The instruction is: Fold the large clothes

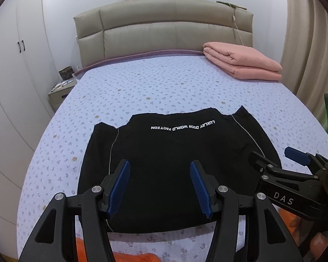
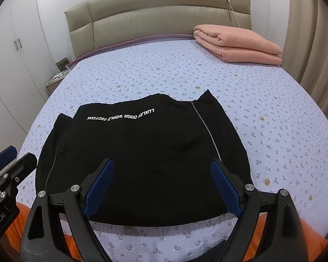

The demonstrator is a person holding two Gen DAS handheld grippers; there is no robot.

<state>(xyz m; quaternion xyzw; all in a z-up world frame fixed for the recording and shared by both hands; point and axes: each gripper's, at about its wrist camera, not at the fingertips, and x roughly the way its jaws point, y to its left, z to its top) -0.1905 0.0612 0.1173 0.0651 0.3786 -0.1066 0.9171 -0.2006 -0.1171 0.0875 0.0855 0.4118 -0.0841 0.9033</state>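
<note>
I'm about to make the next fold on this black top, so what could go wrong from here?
1. The black top lies near the bed's near edge, so a pull toward you could drag it off.
2. Its far edge is rumpled; folding now may trap creases.
3. Left gripper and right gripper hover open close together and could collide.

Home bedroom, padded headboard (image 1: 161,28), floral bedspread (image 1: 155,87) (wardrobe (image 1: 15,50) alongside)

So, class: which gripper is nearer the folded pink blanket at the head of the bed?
Right. The right gripper hovers on the folded pink blanket's side of the black garment; the left gripper is further away.
</note>
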